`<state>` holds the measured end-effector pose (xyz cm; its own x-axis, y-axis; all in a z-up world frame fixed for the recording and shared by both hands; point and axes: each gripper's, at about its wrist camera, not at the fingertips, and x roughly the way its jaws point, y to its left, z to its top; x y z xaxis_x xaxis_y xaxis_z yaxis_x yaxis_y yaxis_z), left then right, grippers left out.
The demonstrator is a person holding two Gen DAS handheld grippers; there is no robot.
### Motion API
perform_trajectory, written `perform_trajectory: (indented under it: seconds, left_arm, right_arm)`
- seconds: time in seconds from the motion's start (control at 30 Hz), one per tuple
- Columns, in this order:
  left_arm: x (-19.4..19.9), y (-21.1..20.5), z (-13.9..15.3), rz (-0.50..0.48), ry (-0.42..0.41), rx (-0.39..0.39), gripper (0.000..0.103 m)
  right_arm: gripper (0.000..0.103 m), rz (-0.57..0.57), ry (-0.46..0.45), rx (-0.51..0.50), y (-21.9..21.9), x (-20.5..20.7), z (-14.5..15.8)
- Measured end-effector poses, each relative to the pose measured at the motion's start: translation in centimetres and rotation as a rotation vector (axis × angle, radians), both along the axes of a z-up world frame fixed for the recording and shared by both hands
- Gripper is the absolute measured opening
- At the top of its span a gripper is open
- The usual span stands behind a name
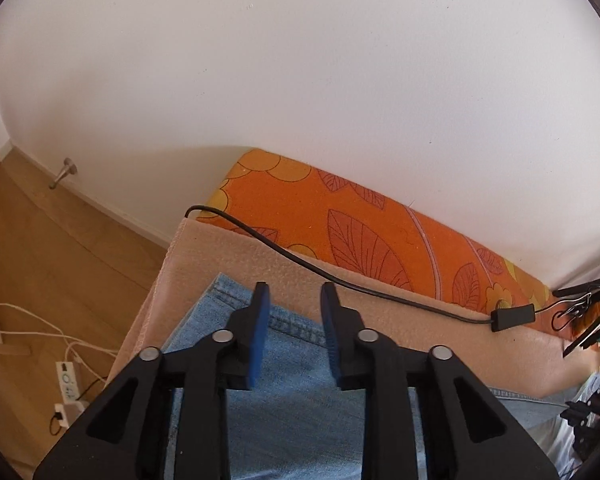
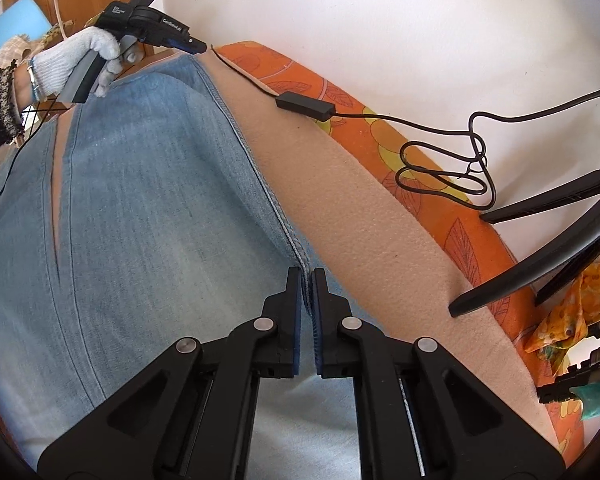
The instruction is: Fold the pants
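Light blue denim pants (image 2: 140,200) lie spread on a peach foam mat (image 2: 360,220). My right gripper (image 2: 308,280) is shut on the stitched side seam at the pants' right edge, with the fabric pinched between its blue pads. In the left wrist view my left gripper (image 1: 294,296) is open over the hem end of the pants (image 1: 296,360), and nothing sits between its blue pads (image 1: 260,320). The right wrist view shows the left gripper (image 2: 198,45) at the far end of the pants, held by a hand in a white glove (image 2: 80,56).
An orange floral cover (image 1: 340,208) runs along the white wall behind the mat (image 1: 204,248). A black cable with a small box (image 2: 304,106) crosses it. Black hangers (image 2: 540,272) and coloured cloth (image 2: 572,312) lie at the right. Power strips (image 1: 66,380) lie on the wooden floor at the left.
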<state>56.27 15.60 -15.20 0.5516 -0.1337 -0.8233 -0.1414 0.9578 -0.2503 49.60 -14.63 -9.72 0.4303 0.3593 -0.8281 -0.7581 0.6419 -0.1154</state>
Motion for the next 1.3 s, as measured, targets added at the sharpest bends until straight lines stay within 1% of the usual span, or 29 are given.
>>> perform_trajectory:
  seconds: [0.03, 0.07, 0.13, 0.2, 0.27, 0.3, 0.37, 0.4, 0.47, 0.5, 0.53, 0.57, 0.6, 0.67, 0.83, 1.0, 1.07, 1.23, 1.3]
  left_arm:
    - [-0.1, 0.0, -0.3, -0.01, 0.01, 0.007, 0.043]
    - [0.0, -0.1, -0.4, -0.01, 0.01, 0.029, 0.044]
    - [0.1, -0.4, -0.3, -0.003, -0.001, 0.089, 0.044]
    - [0.4, -0.4, -0.5, 0.018, 0.017, 0.15, 0.049]
    - [0.5, -0.4, -0.7, 0.024, 0.031, 0.198, 0.05]
    - [0.5, -0.5, -0.9, 0.03, 0.045, 0.219, 0.054]
    - [0.7, -0.7, -1.5, 0.022, 0.079, 0.232, 0.057]
    - [0.5, -0.7, -1.4, 0.029, 0.065, 0.235, 0.058]
    - [0.3, -0.5, -1.4, 0.043, 0.059, 0.214, 0.057]
    - [0.3, -0.4, -1.3, 0.042, 0.053, 0.215, 0.055]
    - [0.1, -0.6, -1.2, 0.033, 0.041, 0.216, 0.05]
    - [0.1, -0.7, -1.2, 0.025, 0.031, 0.226, 0.036]
    - [0.0, -1.0, -1.1, 0.013, 0.029, 0.246, 0.028]
    - [-0.2, -1.1, -0.9, -0.005, 0.024, 0.246, 0.025]
    - [-1.7, -0.5, 0.4, -0.016, -0.041, 0.192, 0.022]
    - [-4.0, 0.2, 3.7, -0.032, -0.124, 0.151, 0.021]
    - [-5.2, 0.4, 5.4, -0.04, -0.158, 0.146, 0.021]
    - [-8.8, 1.7, 9.2, -0.047, -0.226, 0.09, 0.021]
    - [-10.8, 1.7, 10.7, -0.065, -0.256, 0.104, 0.021]
  right_arm:
    - [0.006, 0.006, 0.002, -0.005, 0.1, -0.2, -0.2]
    - [0.006, 0.009, 0.005, -0.01, 0.1, -0.4, -0.4]
    - [0.006, 0.011, 0.009, -0.018, 0.2, -0.7, -0.7]
    - [0.006, 0.013, 0.011, -0.022, 0.3, -0.8, -0.9]
    - [0.006, 0.015, 0.016, -0.022, 0.3, -0.8, -1.2]
    - [0.006, 0.015, 0.018, -0.023, 0.3, -0.7, -1.3]
    - [0.006, 0.011, 0.017, -0.023, 0.3, -0.6, -1.4]
    - [0.006, 0.008, 0.016, -0.022, 0.2, -0.5, -1.4]
    - [0.006, -0.001, 0.017, -0.017, 0.2, -0.4, -1.5]
    - [0.006, -0.005, 0.018, -0.017, 0.1, -0.4, -1.5]
    - [0.006, -0.009, 0.017, -0.019, 0.2, -0.4, -1.5]
    - [0.006, -0.011, 0.015, -0.023, 0.2, -0.4, -1.6]
    - [0.006, -0.014, 0.013, -0.026, 0.3, -0.4, -1.6]
    - [0.006, -0.024, 0.009, -0.034, 0.4, -0.4, -1.5]
    - [0.006, -0.064, -0.025, -0.038, 0.5, -0.5, -0.3]
    - [0.005, -0.101, -0.072, -0.027, 0.6, -1.3, 2.7]
    - [0.005, -0.107, -0.09, -0.023, 0.5, -2.2, 4.1]
    - [0.005, -0.107, -0.119, -0.016, 0.2, -5.7, 7.3]
    - [0.005, -0.105, -0.122, -0.01, 0.2, -7.7, 8.3]
